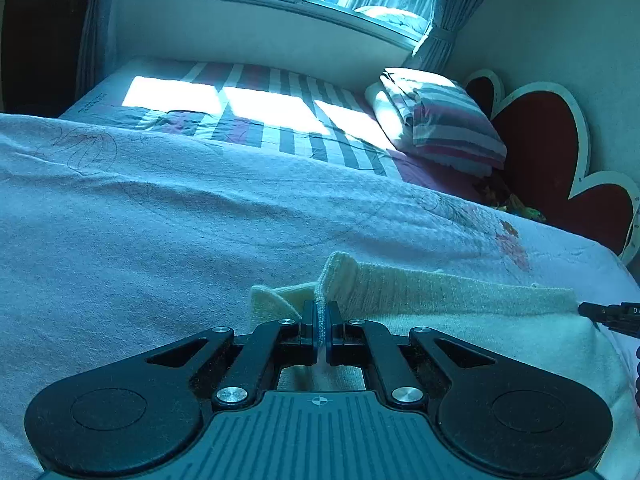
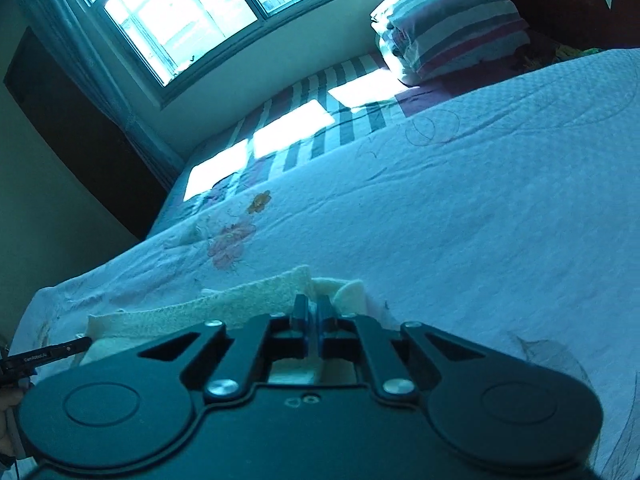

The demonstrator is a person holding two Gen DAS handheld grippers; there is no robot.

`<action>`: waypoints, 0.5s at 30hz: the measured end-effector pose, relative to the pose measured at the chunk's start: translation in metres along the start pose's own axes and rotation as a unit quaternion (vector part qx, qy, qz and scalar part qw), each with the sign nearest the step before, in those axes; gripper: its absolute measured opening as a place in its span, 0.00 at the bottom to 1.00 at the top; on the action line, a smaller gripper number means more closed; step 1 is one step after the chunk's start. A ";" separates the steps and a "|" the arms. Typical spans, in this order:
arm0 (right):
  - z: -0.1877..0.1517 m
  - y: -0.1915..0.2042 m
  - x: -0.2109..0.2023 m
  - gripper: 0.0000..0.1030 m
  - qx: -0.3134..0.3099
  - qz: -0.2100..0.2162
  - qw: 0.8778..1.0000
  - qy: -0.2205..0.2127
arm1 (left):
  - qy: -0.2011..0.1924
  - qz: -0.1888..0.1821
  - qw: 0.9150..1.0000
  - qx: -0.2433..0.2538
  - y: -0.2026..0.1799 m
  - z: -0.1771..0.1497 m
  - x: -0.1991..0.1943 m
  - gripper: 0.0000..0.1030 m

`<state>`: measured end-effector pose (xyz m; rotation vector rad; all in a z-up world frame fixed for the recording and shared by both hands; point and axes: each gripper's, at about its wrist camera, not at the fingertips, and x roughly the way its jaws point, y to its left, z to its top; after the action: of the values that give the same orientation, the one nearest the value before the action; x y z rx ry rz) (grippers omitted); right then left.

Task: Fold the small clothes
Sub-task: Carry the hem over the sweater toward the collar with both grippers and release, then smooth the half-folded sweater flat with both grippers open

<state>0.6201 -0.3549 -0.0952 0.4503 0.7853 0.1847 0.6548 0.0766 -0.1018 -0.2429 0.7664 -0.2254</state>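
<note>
A cream knitted garment [image 1: 440,296] lies on the white bedspread [image 1: 180,220], low and right of centre in the left wrist view. My left gripper [image 1: 321,312] is shut on a raised fold at the garment's left end. The right gripper's tip [image 1: 608,314] shows at the garment's right edge. In the right wrist view the same garment [image 2: 224,300] lies low and left. My right gripper [image 2: 313,308] is shut on a fold of it at its right end. The left gripper's tip [image 2: 48,354] shows at the far left.
The bedspread carries embroidered flowers [image 2: 232,240]. Beyond it lies a striped sheet [image 1: 280,120] with bright sun patches. A striped pillow stack [image 1: 444,124] sits by the red heart-shaped headboard [image 1: 548,148]. A window [image 2: 180,12] and curtains stand behind the bed.
</note>
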 end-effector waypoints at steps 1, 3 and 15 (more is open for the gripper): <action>0.001 -0.001 0.003 0.07 0.005 0.001 1.000 -0.001 | -0.008 0.009 1.000 -0.010 0.002 -0.003 -0.007 0.03; -0.001 0.005 -0.011 0.18 0.005 -0.011 1.000 -0.029 | -0.038 0.027 0.999 -0.018 0.003 -0.008 -0.027 0.04; -0.053 0.148 0.026 0.16 -0.178 0.071 0.981 0.018 | -0.037 -0.035 0.995 0.092 -0.107 -0.035 -0.020 0.33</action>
<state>0.6008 -0.1973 -0.0771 0.1637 0.7366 0.4595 0.6038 -0.0238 -0.0812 -0.1039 0.6605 -0.3496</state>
